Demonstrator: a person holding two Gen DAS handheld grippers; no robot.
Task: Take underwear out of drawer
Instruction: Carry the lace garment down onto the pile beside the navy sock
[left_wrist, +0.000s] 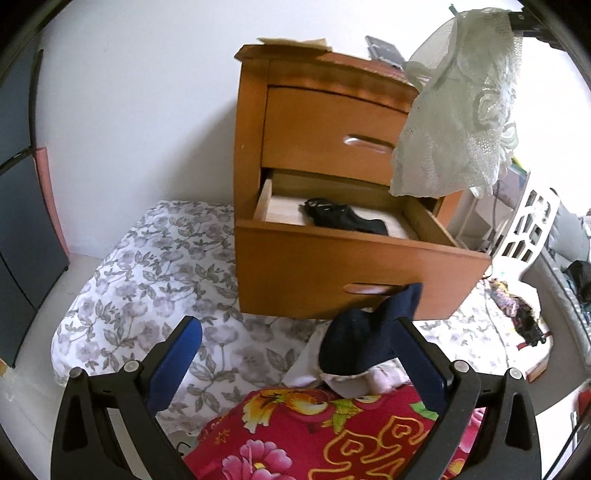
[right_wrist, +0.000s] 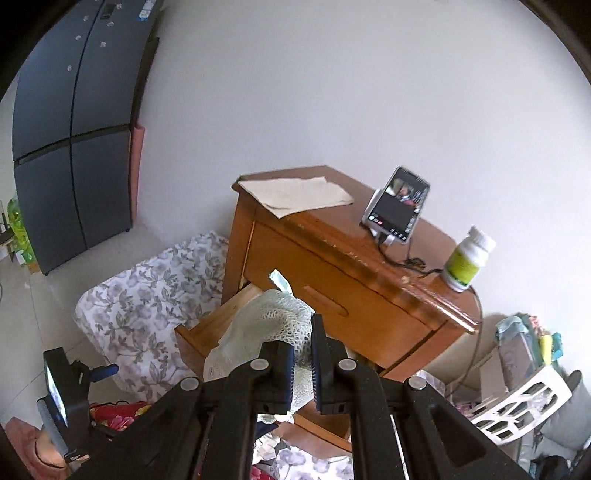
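The wooden nightstand (left_wrist: 332, 147) has its lower drawer (left_wrist: 354, 258) pulled out. A black piece of underwear (left_wrist: 343, 218) lies inside it. My right gripper (right_wrist: 303, 343) is shut on a white lace piece of underwear (right_wrist: 269, 325), held up above the drawer. In the left wrist view that lace piece (left_wrist: 458, 110) hangs at the top right, in front of the upper drawer. My left gripper (left_wrist: 299, 328) is open and low in front of the nightstand. A navy garment (left_wrist: 362, 339) lies on a pile against its right finger (left_wrist: 421, 362).
A floral mattress (left_wrist: 147, 277) lies left of the nightstand, a red flowered blanket (left_wrist: 332, 435) below my left gripper. On the nightstand top stand a phone (right_wrist: 397, 205), a bottle (right_wrist: 467, 258) and paper (right_wrist: 295, 194). A white basket (right_wrist: 517, 406) sits right, a dark fridge (right_wrist: 74, 129) far left.
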